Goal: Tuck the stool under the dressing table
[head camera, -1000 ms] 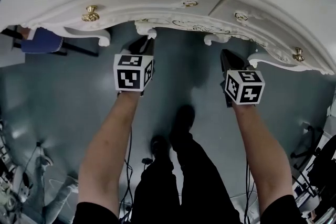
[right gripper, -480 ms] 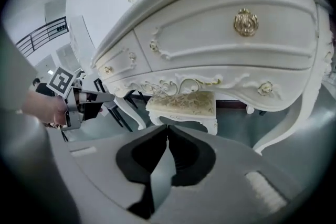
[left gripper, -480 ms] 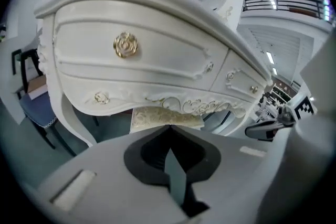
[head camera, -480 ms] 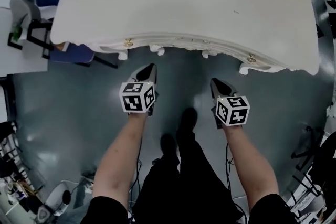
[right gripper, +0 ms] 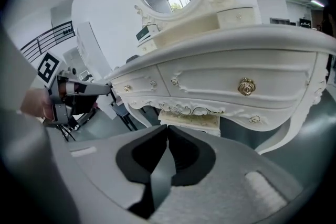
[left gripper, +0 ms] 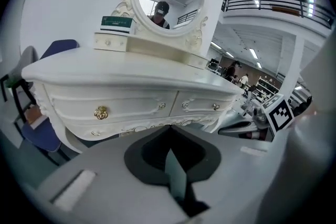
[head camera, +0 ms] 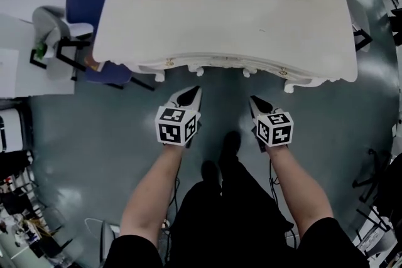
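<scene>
Open grey floor runs along the front edge of the dressing table. The left gripper and right gripper hang over it, clear of the drawers, with a free lane between the two.

- Under the middle of the front edge, the right gripper view shows the stool filling the gap.
- A carved front leg narrows the table's right end.
- A blue chair blocks the left end, just beside the table.
- The person's feet stand on the floor behind the grippers.
- Equipment crowds the floor's lower-left corner.
</scene>
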### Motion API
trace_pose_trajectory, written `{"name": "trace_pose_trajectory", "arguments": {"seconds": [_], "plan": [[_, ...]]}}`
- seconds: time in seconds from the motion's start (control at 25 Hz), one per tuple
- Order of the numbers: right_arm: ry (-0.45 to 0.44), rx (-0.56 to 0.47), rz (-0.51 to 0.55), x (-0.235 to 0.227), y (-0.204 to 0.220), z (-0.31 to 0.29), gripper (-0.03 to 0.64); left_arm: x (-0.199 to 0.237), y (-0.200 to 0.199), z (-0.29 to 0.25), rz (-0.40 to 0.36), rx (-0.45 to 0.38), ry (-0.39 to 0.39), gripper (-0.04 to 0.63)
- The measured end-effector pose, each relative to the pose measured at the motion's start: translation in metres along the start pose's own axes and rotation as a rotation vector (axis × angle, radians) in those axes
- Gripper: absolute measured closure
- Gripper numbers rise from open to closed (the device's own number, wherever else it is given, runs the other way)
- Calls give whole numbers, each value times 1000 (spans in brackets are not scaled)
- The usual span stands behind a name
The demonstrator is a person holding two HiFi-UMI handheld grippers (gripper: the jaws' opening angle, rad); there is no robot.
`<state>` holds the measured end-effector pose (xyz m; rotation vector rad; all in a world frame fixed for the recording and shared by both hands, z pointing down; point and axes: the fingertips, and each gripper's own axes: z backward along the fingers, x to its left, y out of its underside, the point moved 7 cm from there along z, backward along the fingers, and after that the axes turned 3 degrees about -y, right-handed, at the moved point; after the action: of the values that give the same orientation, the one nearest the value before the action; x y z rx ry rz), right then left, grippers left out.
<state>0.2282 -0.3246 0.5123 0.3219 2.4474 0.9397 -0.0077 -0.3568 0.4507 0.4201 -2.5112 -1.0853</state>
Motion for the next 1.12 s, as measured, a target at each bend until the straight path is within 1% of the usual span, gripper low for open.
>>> {"name": "trace_pose_trajectory", "arguments": {"seconds": [0.16, 0.32, 0.44, 0.52, 0.64, 0.76, 0.88, 1.12], "plan": [[-13, 0, 10, 8, -7, 25, 601, -10, -6, 23, 1, 40, -8, 577], [-40, -5, 9, 19, -6, 55, 601, -24, -9, 58, 35, 54, -28, 577], [-43, -14, 5, 25, -6, 77, 601, -35, -19, 84, 12, 50, -51, 577], [-41, -26, -13, 29, -7, 89, 601, -40, -27, 98, 4, 38, -57, 577], [-56, -56, -30, 40, -12, 107, 604, -45, -40, 118, 12, 6, -52, 577], [-72, -97, 8, 52, -23, 124, 615, -45, -55, 135, 10, -43, -43, 577], [-38, -129, 68, 53, -41, 140, 615, -39, -69, 146, 8, -87, -27, 577], [44, -192, 108, 65, -65, 166, 615, -26, -90, 163, -40, -126, 20, 577]]}}
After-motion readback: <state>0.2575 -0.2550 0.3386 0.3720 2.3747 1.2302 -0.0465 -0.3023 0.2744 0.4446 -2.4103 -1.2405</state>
